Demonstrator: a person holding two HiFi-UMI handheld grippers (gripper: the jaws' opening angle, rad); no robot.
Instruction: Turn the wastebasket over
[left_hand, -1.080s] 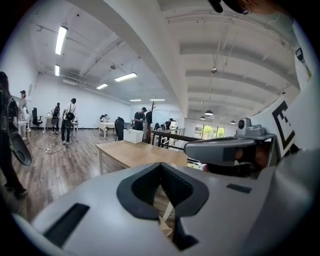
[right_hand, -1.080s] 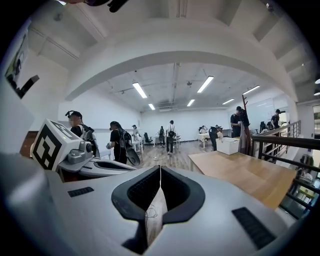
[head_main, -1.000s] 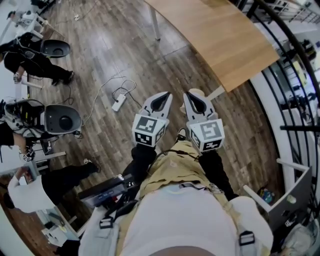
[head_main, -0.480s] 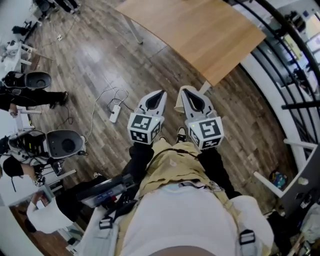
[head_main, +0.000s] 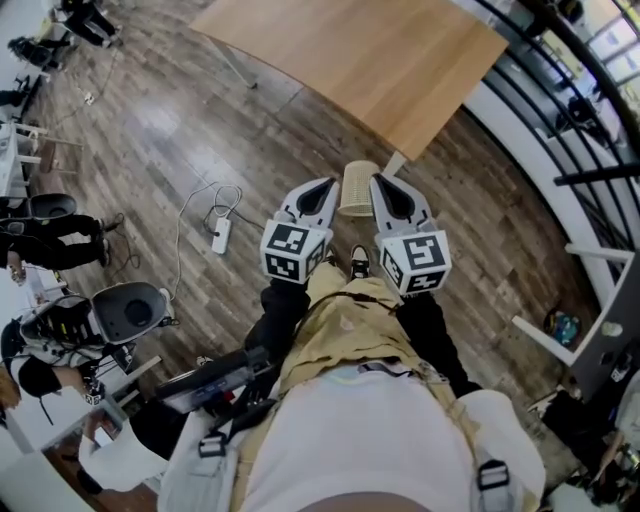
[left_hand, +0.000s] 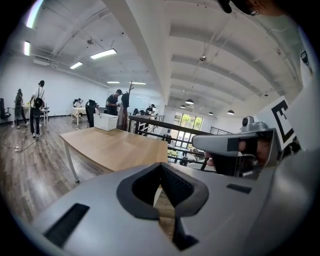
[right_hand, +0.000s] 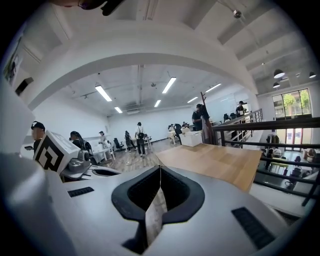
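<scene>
Both tongs are closed tip to tip, with nothing gripped: the left tongs and the right tongs are held side by side above the wooden floor. The wicker wastebasket is seen on the floor between their tips, just ahead. Beyond it a wooden table is placed. A power strip is laid on the floor left of the left tongs.

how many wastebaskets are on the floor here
1: a pale woven wastebasket on the dark wood floor by the light wooden table's corner, just beyond the left gripper and right gripper. Others may hide under the table.
</scene>
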